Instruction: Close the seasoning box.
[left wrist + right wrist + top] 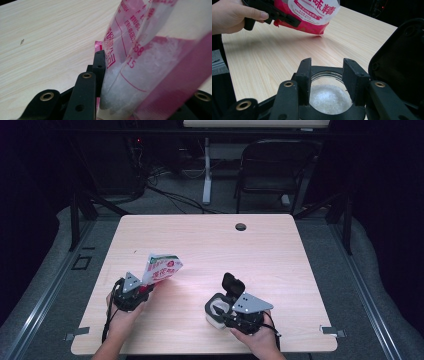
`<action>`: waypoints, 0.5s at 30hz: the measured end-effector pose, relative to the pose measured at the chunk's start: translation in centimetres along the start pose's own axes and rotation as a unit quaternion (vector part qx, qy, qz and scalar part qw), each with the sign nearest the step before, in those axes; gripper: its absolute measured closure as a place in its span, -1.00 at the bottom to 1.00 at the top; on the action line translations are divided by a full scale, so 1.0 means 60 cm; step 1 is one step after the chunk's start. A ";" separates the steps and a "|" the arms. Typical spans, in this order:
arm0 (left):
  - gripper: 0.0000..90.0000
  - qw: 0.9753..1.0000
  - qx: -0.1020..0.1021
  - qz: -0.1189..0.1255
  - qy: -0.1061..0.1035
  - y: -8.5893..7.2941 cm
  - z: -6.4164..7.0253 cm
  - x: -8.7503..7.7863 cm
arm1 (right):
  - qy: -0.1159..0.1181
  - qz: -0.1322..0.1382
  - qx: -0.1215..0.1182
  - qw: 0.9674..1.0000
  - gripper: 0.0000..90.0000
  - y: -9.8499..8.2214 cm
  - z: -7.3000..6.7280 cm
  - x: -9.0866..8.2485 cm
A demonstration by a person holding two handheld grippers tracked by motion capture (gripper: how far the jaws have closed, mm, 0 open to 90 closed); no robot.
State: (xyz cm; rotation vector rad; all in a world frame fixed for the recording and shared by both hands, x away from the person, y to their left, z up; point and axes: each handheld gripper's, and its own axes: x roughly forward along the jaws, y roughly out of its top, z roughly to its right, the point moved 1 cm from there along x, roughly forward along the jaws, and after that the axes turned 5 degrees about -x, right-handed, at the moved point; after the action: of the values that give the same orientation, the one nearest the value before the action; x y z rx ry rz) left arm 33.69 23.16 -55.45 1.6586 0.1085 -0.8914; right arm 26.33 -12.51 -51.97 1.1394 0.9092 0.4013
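A white and pink pouch (162,268) of white crystals hangs tilted above the table's left front, and my left gripper (145,290) is shut on its lower end. In the left gripper view the pouch (150,62) sits between the jaws of the left gripper (125,57) and hides the right jaw. My right gripper (220,310) is shut on a small jar (216,312) near the front edge, its black flip lid (233,285) standing open. The right gripper view has the jar (329,97) half full of white crystals between my right gripper's (327,66) jaws, with the pouch (312,12) beyond it.
The light wooden table (200,240) has a round cable hole (241,226) near its far edge. A dark chair (272,170) and cables stand on the floor behind. A person's hand (232,15) holds the left gripper.
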 end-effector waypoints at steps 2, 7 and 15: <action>0.65 1.000 -0.002 -0.001 0.004 0.000 -0.004 -0.002 | 0.000 0.000 0.000 1.000 0.32 0.000 0.000 0.000; 0.65 1.000 -0.008 -0.001 0.011 -0.001 -0.013 -0.005 | -0.001 0.001 0.000 1.000 0.32 0.000 0.000 0.000; 0.65 1.000 -0.017 -0.002 0.025 -0.003 -0.024 -0.008 | -0.001 0.000 -0.001 1.000 0.32 0.000 0.000 0.000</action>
State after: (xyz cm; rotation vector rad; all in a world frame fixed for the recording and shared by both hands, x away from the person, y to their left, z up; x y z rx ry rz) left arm 33.95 24.67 -55.29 1.6505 0.1609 -0.8467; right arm 26.34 -12.52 -51.97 1.1383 0.9072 0.4010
